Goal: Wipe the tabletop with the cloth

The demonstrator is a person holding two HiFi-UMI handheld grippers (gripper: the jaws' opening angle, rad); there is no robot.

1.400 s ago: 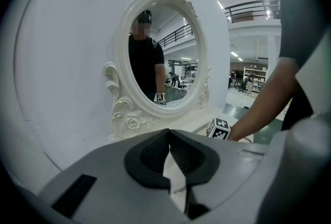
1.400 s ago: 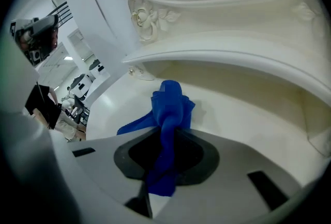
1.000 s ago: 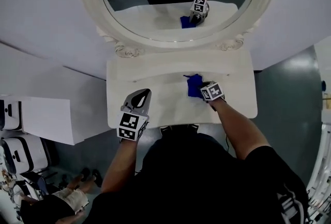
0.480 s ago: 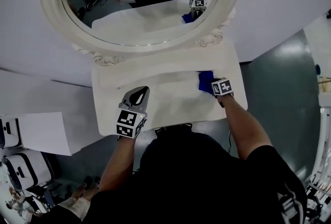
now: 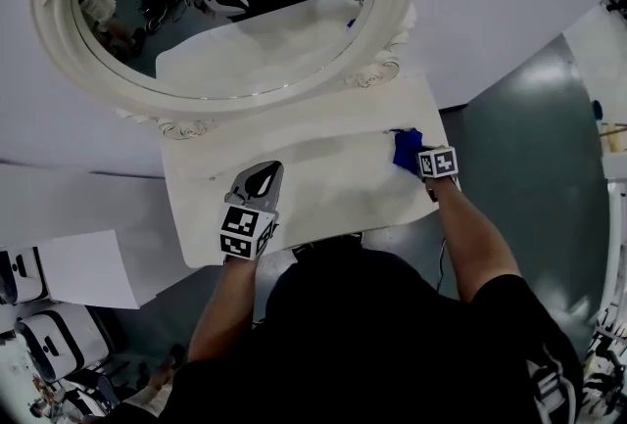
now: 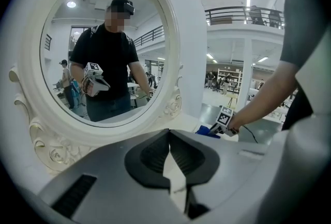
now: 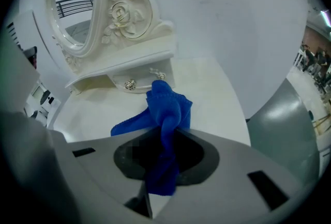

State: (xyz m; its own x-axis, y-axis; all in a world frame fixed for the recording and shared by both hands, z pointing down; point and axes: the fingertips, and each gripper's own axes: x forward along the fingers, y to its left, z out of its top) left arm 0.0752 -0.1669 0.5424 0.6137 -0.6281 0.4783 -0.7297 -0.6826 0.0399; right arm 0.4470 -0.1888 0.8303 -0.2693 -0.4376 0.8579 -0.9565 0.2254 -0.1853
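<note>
The blue cloth (image 5: pixel 405 146) lies bunched at the right end of the white tabletop (image 5: pixel 323 179), close to the back ledge. My right gripper (image 5: pixel 415 156) is shut on it. In the right gripper view the cloth (image 7: pixel 167 108) runs back between the jaws and spills forward onto the tabletop (image 7: pixel 212 94). My left gripper (image 5: pixel 268 171) rests over the tabletop's front left part, shut with nothing in it. From the left gripper view, past the gripper (image 6: pixel 168 133), the cloth (image 6: pixel 208 131) shows far to the right.
A large oval mirror (image 5: pixel 211 11) in an ornate white frame stands along the back of the table. Under it is a small drawer with two knobs (image 7: pixel 130 84). The table's right edge (image 5: pixel 453 179) drops to a grey-green floor. White boxes stand at the lower left.
My right gripper has dragged the cloth rightward across the tabletop to its right end. The left gripper has stayed put. The head view has swung, so the mirror sits further left.
</note>
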